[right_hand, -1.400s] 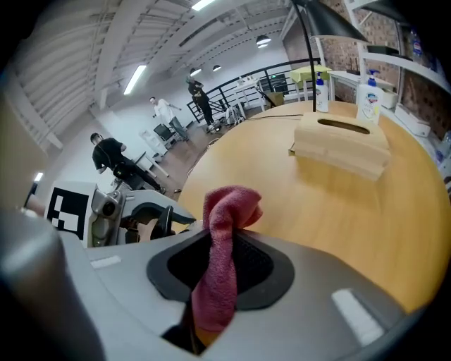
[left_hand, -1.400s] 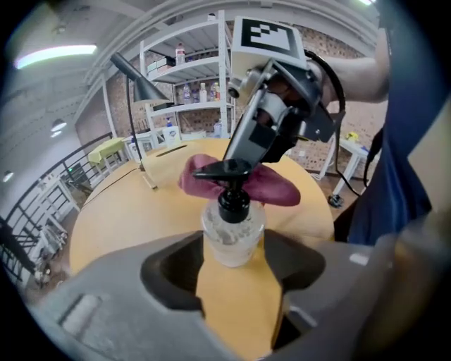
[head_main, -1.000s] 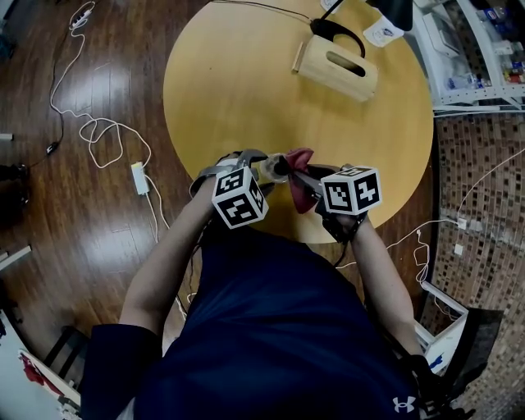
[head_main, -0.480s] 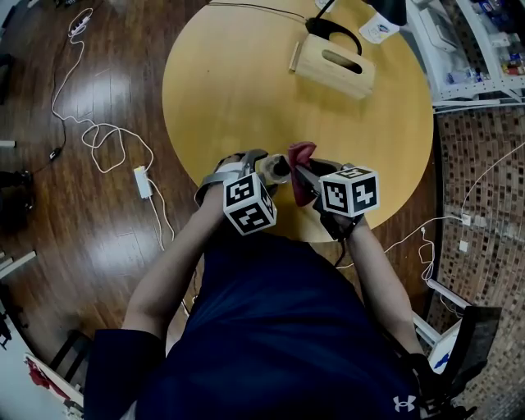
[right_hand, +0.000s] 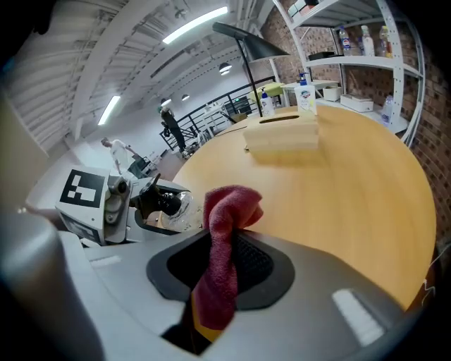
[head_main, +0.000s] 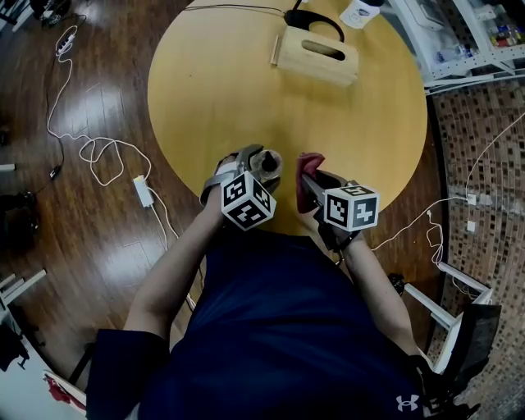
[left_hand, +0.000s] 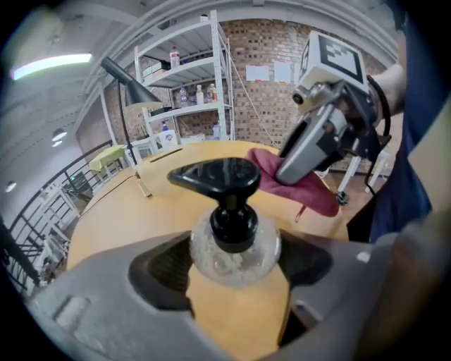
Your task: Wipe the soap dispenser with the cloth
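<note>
A round clear glass soap dispenser (head_main: 267, 162) with a black pump stands on the round wooden table (head_main: 213, 90) near its front edge. My left gripper (head_main: 257, 158) is around it, jaws opening. In the left gripper view the bottle (left_hand: 235, 247) sits between the pads and they do not seem to press it. My right gripper (head_main: 309, 179) is shut on a dark red cloth (head_main: 308, 163), a little right of the dispenser and apart from it. In the right gripper view the cloth (right_hand: 224, 233) sticks up from between the jaws, with the dispenser (right_hand: 169, 204) off to the left.
A wooden tissue box (head_main: 318, 56) lies at the table's far side, with a black lamp base (head_main: 312, 20) and a white bottle (head_main: 358, 12) behind it. White cables (head_main: 98, 148) trail over the floor at left. A metal shelf (head_main: 484, 33) stands at the far right.
My right gripper has drawn the red cloth rightward, off the dispenser, leaving a gap. The left gripper's jaws have spread wider around the bottle. The left hand has stayed in place.
</note>
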The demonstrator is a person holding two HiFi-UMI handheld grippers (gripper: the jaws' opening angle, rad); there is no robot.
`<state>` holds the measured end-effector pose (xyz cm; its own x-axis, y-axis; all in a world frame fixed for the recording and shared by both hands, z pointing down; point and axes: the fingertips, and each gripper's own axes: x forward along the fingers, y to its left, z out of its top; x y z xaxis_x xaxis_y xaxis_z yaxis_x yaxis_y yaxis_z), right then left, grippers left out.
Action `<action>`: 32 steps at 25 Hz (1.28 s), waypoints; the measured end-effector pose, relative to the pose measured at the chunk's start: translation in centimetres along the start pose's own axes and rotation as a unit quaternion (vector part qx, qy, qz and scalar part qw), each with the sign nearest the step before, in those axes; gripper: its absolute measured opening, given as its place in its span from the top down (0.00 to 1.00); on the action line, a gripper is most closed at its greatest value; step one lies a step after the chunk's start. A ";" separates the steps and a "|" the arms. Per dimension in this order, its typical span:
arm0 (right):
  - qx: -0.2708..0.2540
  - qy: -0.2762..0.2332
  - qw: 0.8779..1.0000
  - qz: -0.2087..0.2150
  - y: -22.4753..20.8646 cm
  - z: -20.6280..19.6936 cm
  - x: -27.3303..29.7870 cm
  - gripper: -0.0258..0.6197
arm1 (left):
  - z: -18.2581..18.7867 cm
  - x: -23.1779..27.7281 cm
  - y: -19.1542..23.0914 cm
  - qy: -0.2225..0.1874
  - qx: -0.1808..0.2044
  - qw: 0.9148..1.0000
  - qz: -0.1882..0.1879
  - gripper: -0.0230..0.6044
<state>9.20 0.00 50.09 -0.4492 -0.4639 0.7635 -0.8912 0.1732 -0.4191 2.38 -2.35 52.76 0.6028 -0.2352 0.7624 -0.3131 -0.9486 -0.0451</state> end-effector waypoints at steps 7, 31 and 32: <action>0.009 0.002 1.000 0.007 -0.1 -1.7 -0.1 0.82 | -0.1 -0.1 0.1 -0.022 -0.006 1.000 0.002 0.39; -0.147 0.080 0.985 0.040 4.1 -2.6 8.7 0.82 | -3.0 -4.7 0.6 0.147 0.062 0.987 0.016 0.40; -0.157 0.093 0.983 0.033 3.6 -2.7 8.9 0.82 | -2.8 -4.6 0.7 0.153 0.060 0.986 0.017 0.41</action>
<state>1.82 -1.16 56.66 -0.4848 -0.2798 0.8287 -0.8217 0.4702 -0.3220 -2.62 -1.38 51.03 0.3378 -0.2097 0.9176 -0.2290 -0.9639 -0.1360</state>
